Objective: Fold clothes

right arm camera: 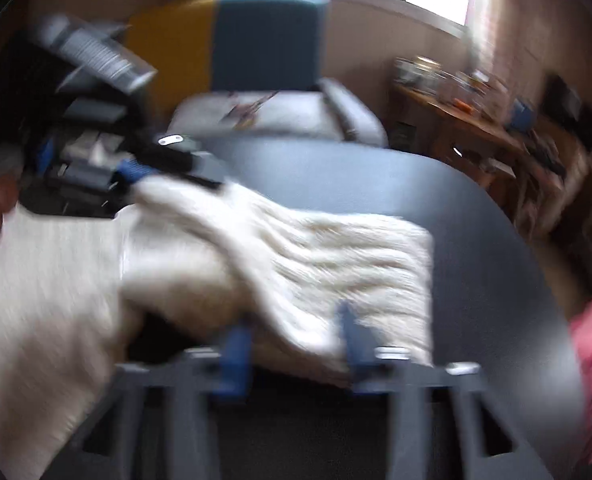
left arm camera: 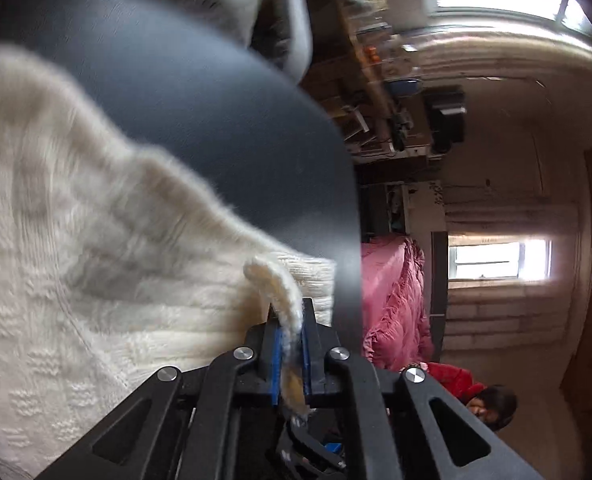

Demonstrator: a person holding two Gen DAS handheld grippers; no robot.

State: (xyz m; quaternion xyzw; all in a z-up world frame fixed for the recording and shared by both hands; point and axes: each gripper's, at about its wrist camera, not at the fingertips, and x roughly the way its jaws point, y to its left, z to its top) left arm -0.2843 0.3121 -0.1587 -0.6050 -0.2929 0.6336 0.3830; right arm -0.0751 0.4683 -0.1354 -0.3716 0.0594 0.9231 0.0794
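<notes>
A cream sweater (left arm camera: 76, 240), fuzzy knit with raised basket-weave blocks and a ribbed hem, lies spread on the smooth dark table (left arm camera: 216, 92). The left gripper (left arm camera: 290, 340) has its blue-padded jaws pinched tight on a fold of the hem, with the body stretching away to its left. The right gripper (right arm camera: 296, 344) stands wide apart, holding nothing, the ribbed cloth just ahead between its fingers, its ribs running sideways.
</notes>
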